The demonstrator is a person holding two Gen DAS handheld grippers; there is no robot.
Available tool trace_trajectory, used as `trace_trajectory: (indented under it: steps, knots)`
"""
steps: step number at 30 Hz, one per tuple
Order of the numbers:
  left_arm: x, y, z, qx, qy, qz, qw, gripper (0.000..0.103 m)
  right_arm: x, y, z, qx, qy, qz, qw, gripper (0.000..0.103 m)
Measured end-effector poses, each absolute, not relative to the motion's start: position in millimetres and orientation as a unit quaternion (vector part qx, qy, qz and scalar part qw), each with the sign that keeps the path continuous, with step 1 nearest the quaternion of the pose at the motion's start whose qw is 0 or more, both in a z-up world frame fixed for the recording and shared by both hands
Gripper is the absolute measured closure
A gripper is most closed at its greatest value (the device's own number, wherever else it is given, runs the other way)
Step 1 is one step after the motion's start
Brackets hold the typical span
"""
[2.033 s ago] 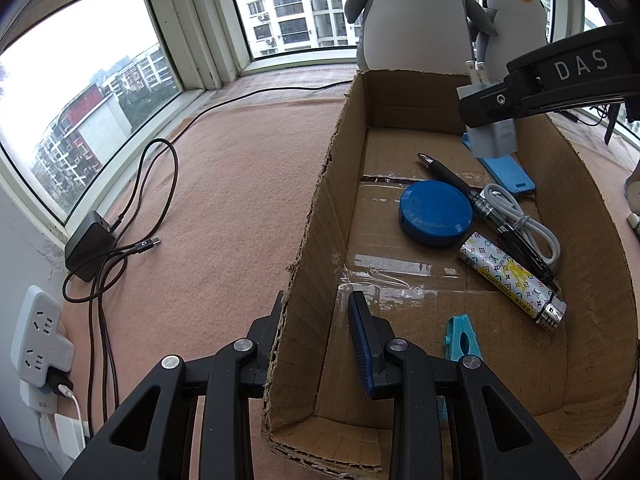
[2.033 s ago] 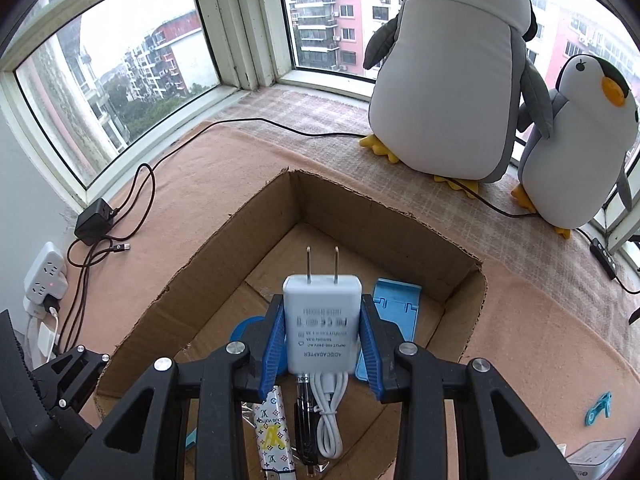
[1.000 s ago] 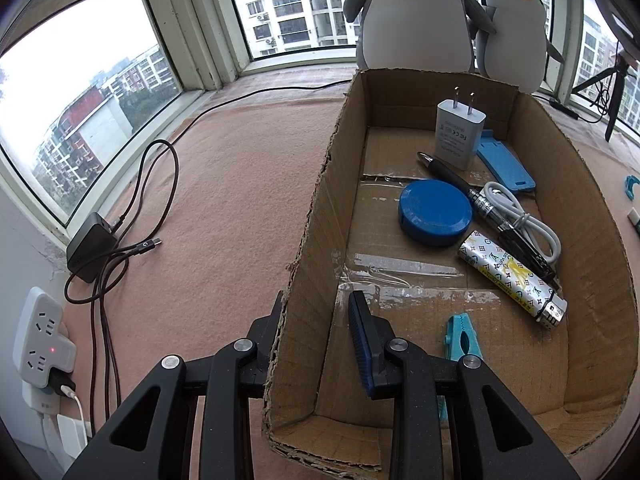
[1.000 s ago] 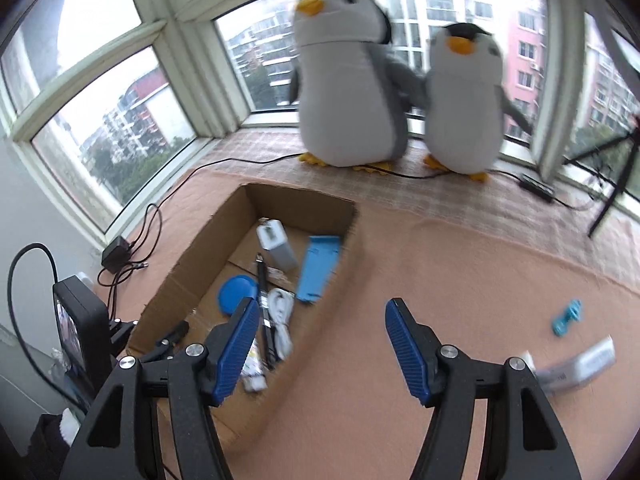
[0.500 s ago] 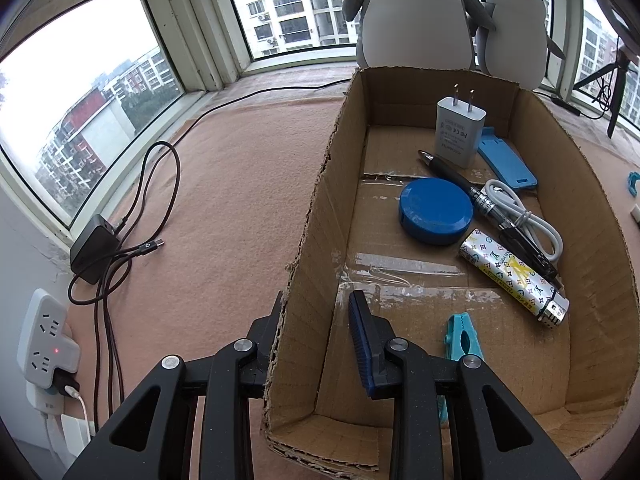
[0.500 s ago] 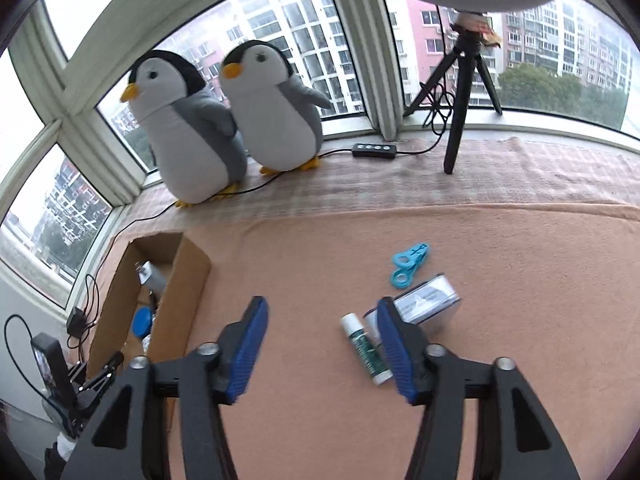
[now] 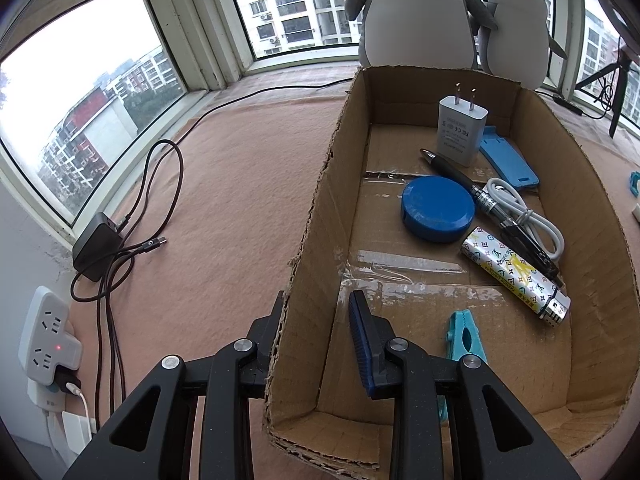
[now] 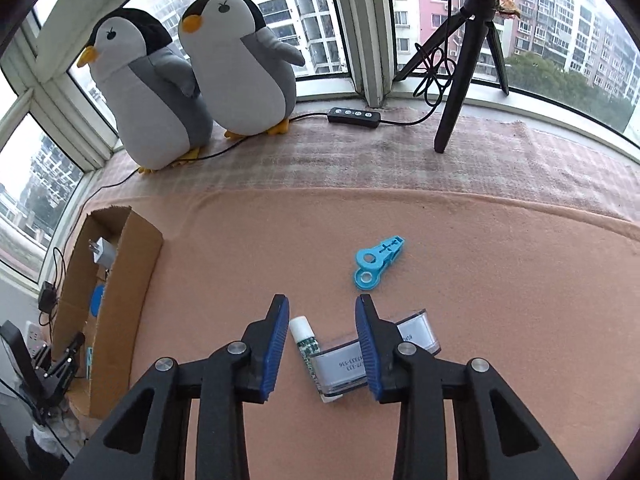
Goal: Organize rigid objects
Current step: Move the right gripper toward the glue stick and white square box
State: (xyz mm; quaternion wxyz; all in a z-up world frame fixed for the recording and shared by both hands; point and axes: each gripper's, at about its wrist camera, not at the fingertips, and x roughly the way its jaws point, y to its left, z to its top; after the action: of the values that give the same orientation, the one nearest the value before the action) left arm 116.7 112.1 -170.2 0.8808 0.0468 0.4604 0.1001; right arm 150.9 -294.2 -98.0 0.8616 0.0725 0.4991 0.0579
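Observation:
My left gripper [image 7: 316, 320] is open, its jaws astride the left wall of the cardboard box [image 7: 316, 216]. In the box lie a white charger [image 7: 460, 128], a blue round case [image 7: 438, 208], a pen [image 7: 480, 196], a white cable [image 7: 528, 216], a patterned lighter [image 7: 516, 276], a blue stand [image 7: 508, 156] and a teal clip [image 7: 464, 336]. My right gripper [image 8: 322, 320] is open over the pink cloth, with a white-green lip balm tube [image 8: 308, 348] between its jaws. A clear labelled case [image 8: 348, 364] lies across the tube and a blue clip [image 8: 376, 262] lies beyond.
Two plush penguins [image 8: 192, 76] stand at the window behind the box [image 8: 108, 312]. A black tripod [image 8: 464, 56] and a cable remote [image 8: 354, 115] are at the far right. A black adapter with cables [image 7: 96, 246] and a power strip [image 7: 46, 336] lie left of the box.
My right gripper let go of the white charger in the box, swung right and came down over the lip balm tube and clear case. My left gripper stayed on the box wall.

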Motion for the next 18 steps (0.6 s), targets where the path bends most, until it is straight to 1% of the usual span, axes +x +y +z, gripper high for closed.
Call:
trace_trajectory:
  steps: [5, 10, 11, 12, 13, 14, 15, 18]
  knots:
    - [116.2, 112.3, -170.5, 0.048, 0.461, 0.1, 0.88, 0.073, 125.2, -309.6, -103.4, 0.086, 0.503, 0.048, 0.859, 0.072]
    - [116.1, 113.1, -170.5, 0.049, 0.461, 0.099, 0.88, 0.073, 96.8, -324.0, -102.5, 0.108, 0.49, 0.038, 0.864, 0.071]
    - [116.1, 113.1, -170.5, 0.049, 0.461, 0.099, 0.88, 0.073, 90.2, -327.0, -103.4, 0.108, 0.486, 0.036, 0.866, 0.065]
    - [116.3, 112.8, -170.5, 0.05, 0.461, 0.099, 0.88, 0.073, 86.4, -328.2, -104.3, 0.106, 0.484, 0.037, 0.868, 0.052]
    - [115.9, 113.4, -170.5, 0.05, 0.461, 0.099, 0.88, 0.073, 83.2, -328.5, -105.9, 0.1, 0.484, 0.039, 0.869, 0.046]
    - [116.2, 113.1, -170.5, 0.049, 0.461, 0.1, 0.88, 0.073, 80.1, -328.1, -108.1, 0.09, 0.485, 0.04, 0.869, 0.036]
    - [116.1, 113.2, -170.5, 0.05, 0.462, 0.1, 0.88, 0.073, 78.1, -327.1, -110.4, 0.077, 0.487, 0.039, 0.869, 0.035]
    - [116.4, 112.8, -170.5, 0.049, 0.46, 0.099, 0.881, 0.073, 74.3, -318.5, -118.4, 0.031, 0.501, 0.045, 0.864, 0.034]
